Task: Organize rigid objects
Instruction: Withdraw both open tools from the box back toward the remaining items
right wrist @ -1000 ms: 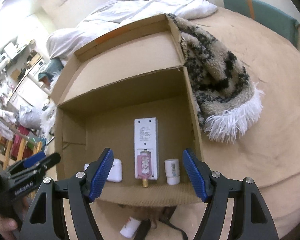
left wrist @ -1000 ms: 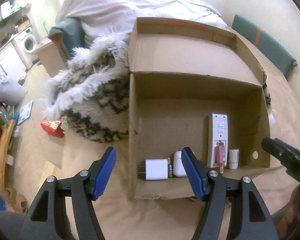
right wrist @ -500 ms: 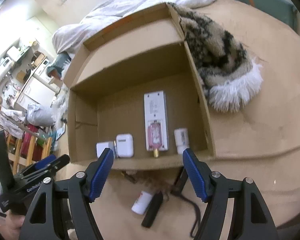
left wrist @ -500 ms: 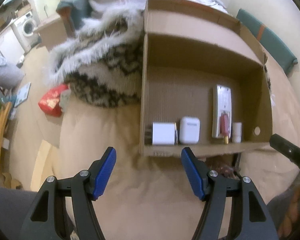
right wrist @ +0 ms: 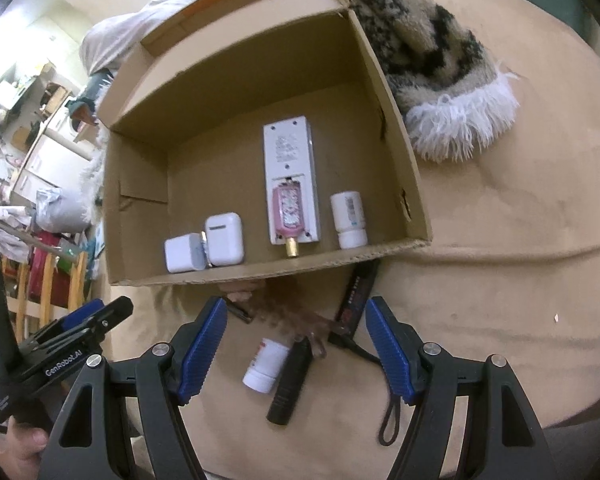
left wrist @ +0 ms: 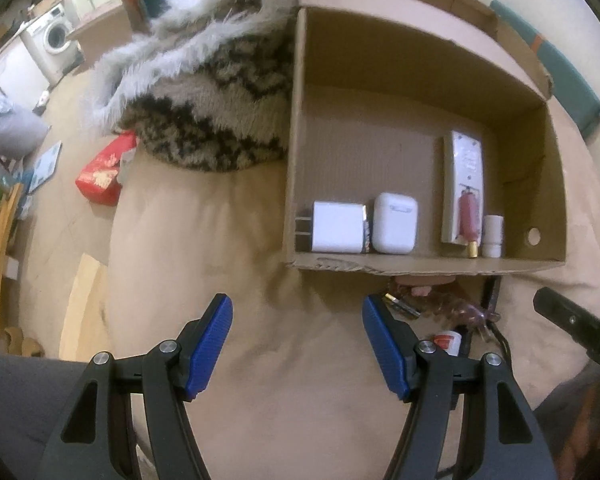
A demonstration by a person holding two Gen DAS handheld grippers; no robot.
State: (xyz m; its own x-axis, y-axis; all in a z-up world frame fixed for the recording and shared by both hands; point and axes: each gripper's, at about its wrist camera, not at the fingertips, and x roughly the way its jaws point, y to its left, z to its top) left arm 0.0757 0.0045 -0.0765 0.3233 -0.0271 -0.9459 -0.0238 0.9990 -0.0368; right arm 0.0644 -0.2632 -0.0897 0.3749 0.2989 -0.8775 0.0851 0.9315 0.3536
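A: Where do the claws stand?

B: The left gripper (left wrist: 296,344) is spread wide over bare tan bedding (left wrist: 204,240) at the bottom of its view, with nothing between its blue pads. The right gripper (right wrist: 296,346) is also spread and holds nothing; it hangs above a small white bottle (right wrist: 266,364) and a black stick-shaped object (right wrist: 290,380) at lower centre of its frame.

A: And the sorted things?

B: In the cardboard box (right wrist: 236,276), along its near wall: a white charger (right wrist: 182,254) touching a white earbud case (right wrist: 224,238), then a white remote (right wrist: 290,184) lying lengthwise with a pink item (right wrist: 287,210) on it, then a white capped bottle (right wrist: 349,220) to the right.

A: Anything else loose?

B: A black strap (right wrist: 356,292) and something brownish, too blurred to name, lie just below the box. A furry blanket (right wrist: 432,60) sits at upper right.
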